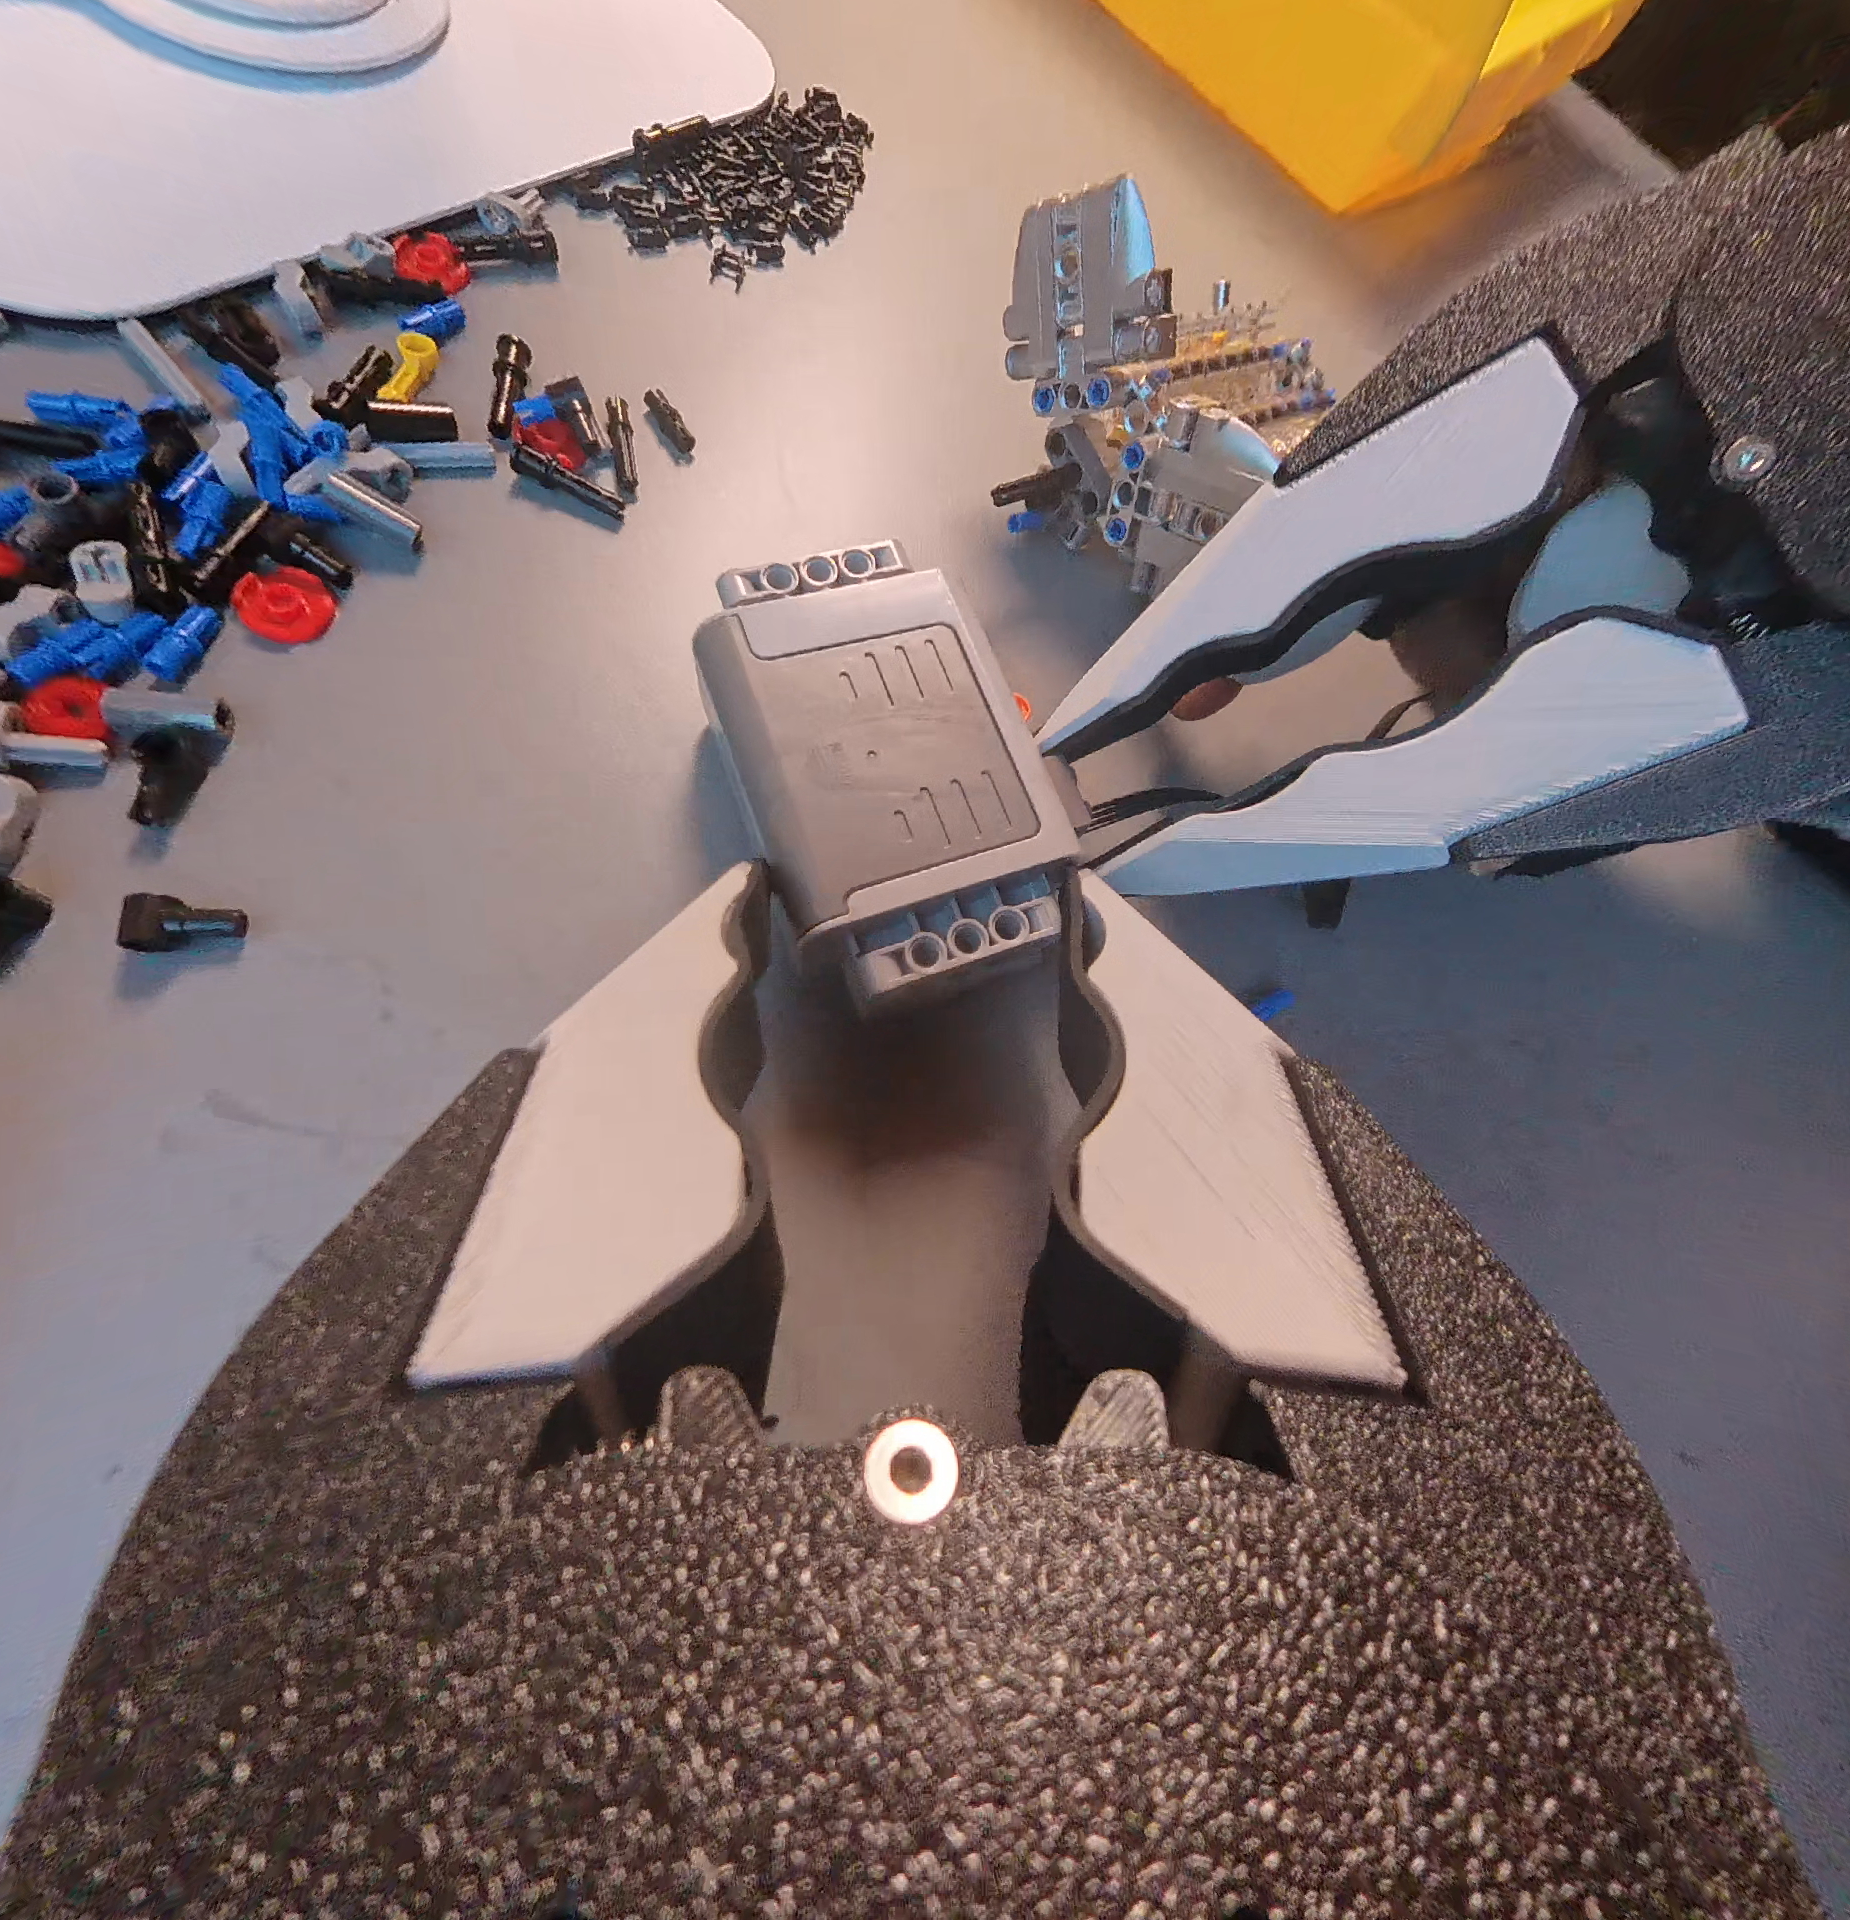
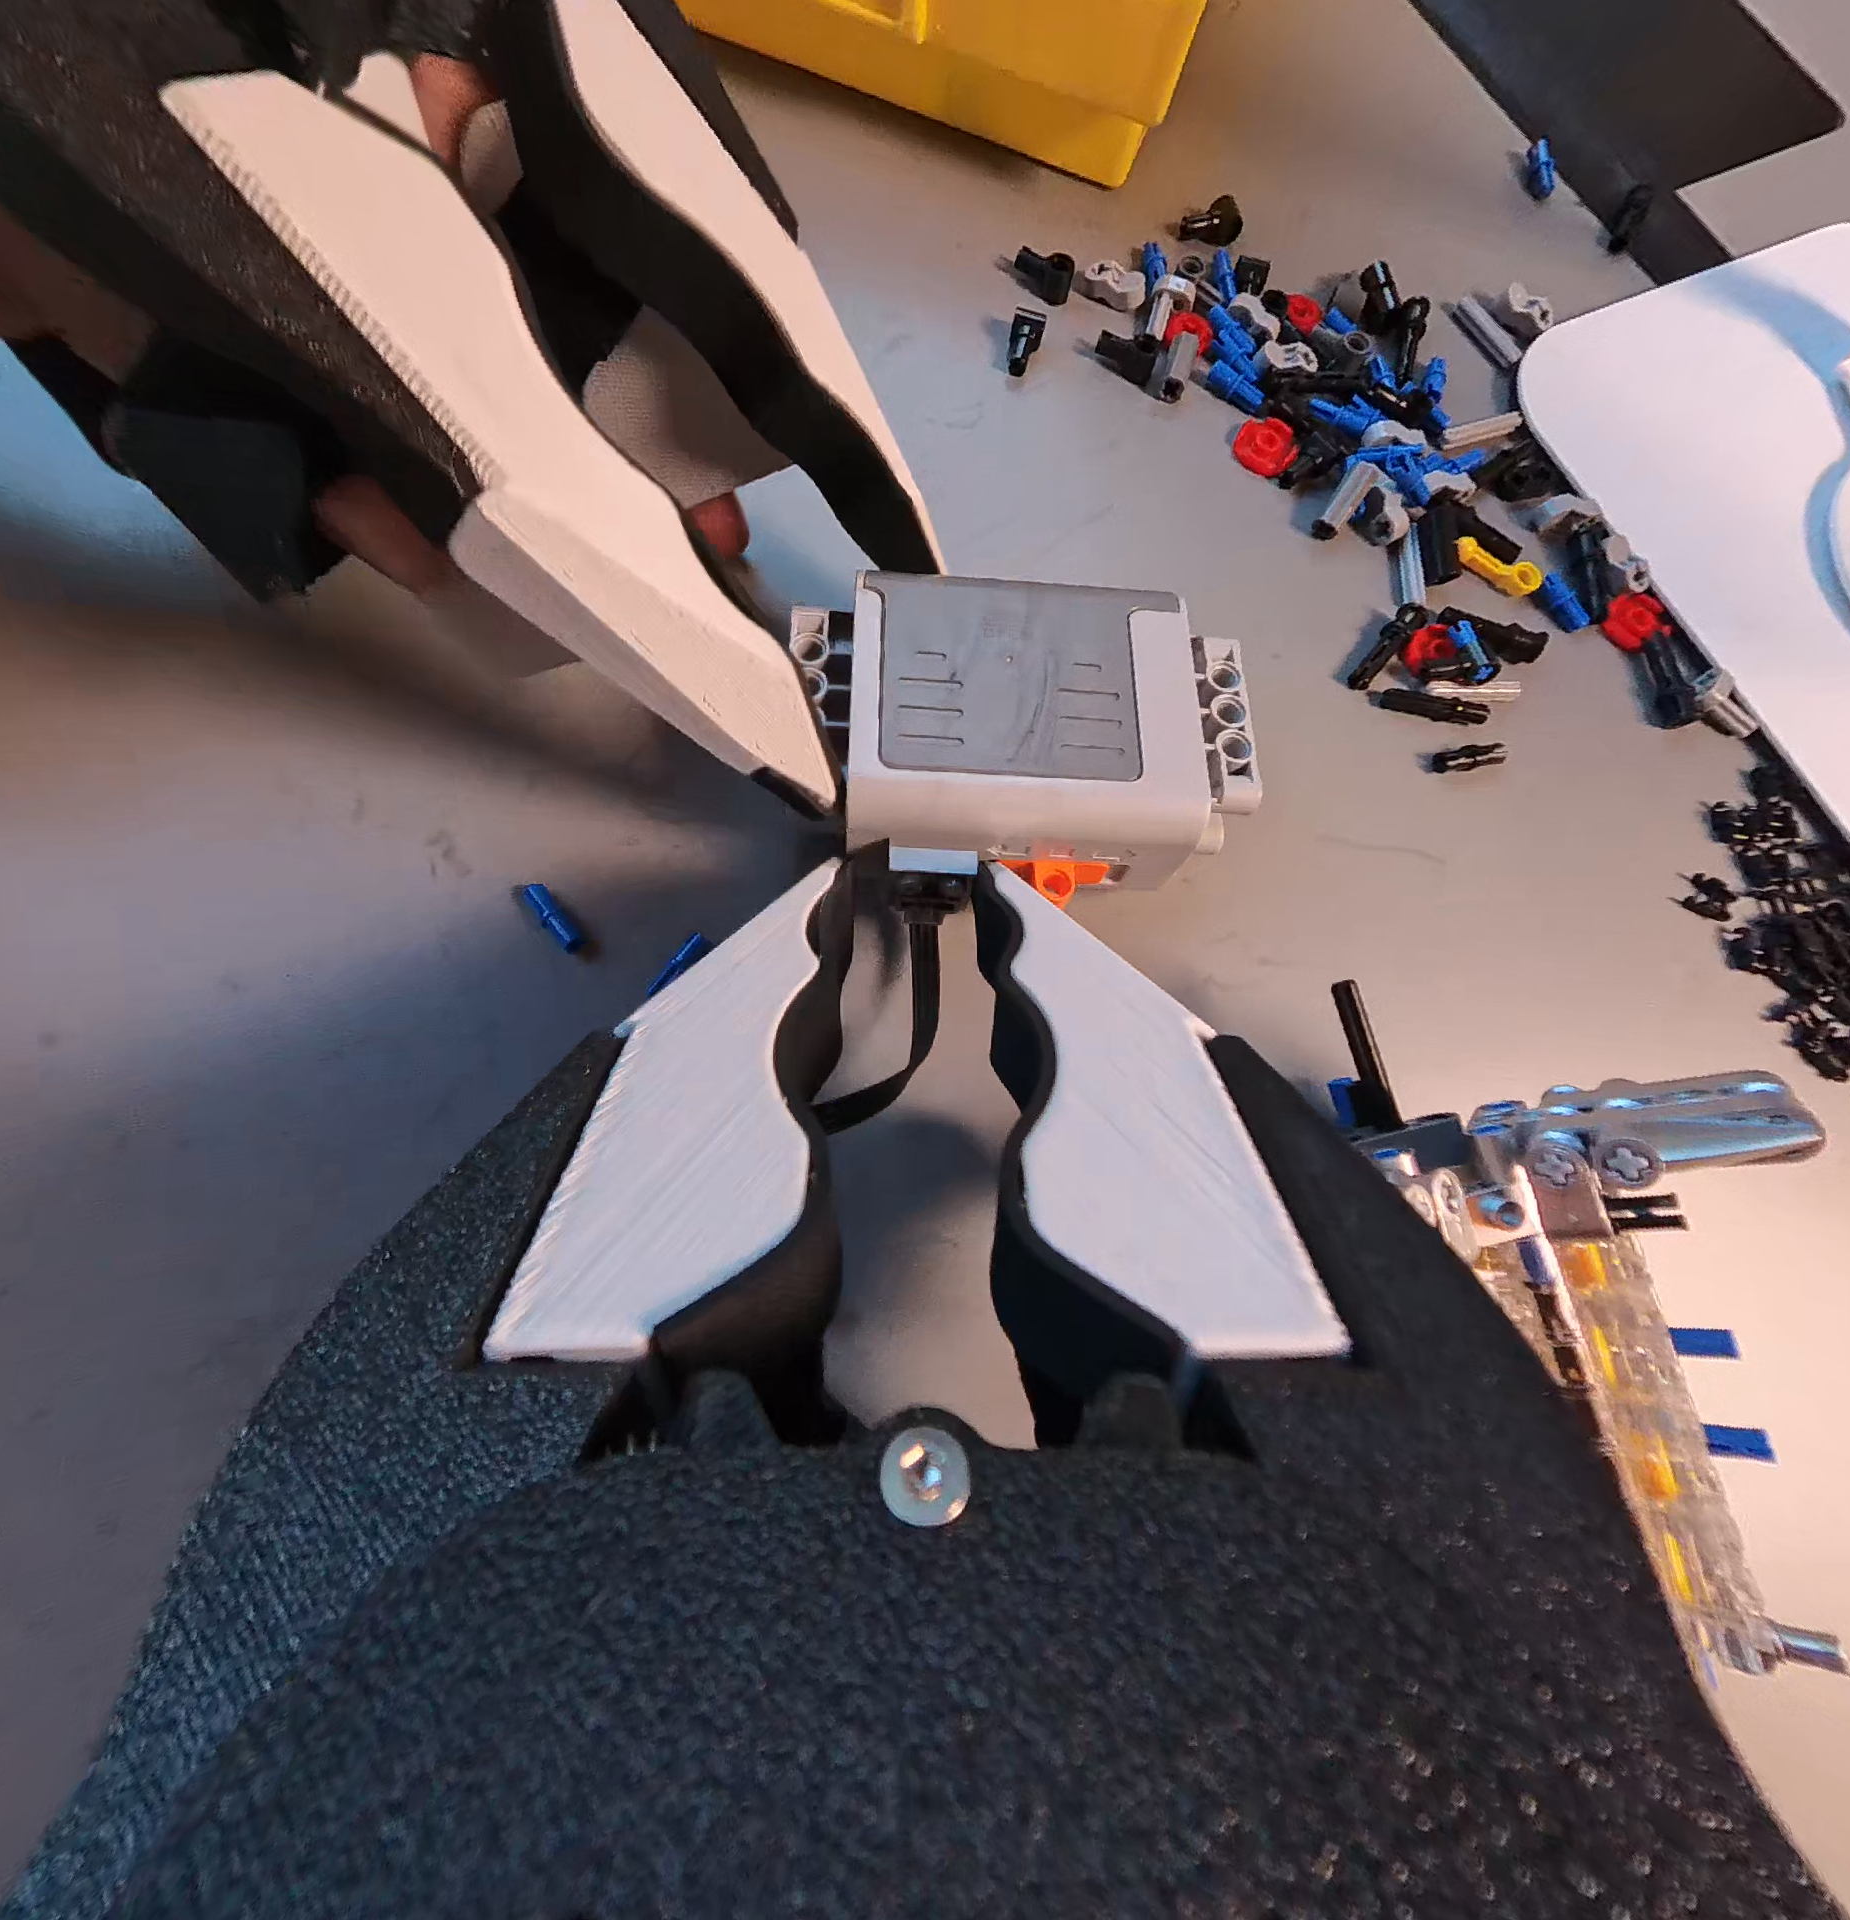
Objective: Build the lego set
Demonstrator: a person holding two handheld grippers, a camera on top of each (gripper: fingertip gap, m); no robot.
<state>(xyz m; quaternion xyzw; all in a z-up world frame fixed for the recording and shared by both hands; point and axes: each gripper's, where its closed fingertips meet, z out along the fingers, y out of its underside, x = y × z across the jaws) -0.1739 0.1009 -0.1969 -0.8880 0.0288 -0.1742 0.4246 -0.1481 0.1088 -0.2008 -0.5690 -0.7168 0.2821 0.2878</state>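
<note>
A grey battery box with pin-hole ends is held just above the grey table. My left gripper is shut on its near end, one finger on each side. In the right wrist view the same box shows with the left gripper clamped on its left end. My right gripper is closed on a black plug at the box's near side, beside an orange switch. A black cable runs back between its fingers. The right gripper comes in from the right.
Loose blue, black, grey and red parts lie at the left, with a heap of black pins behind them. A white board, a yellow bin and a grey built model stand around them.
</note>
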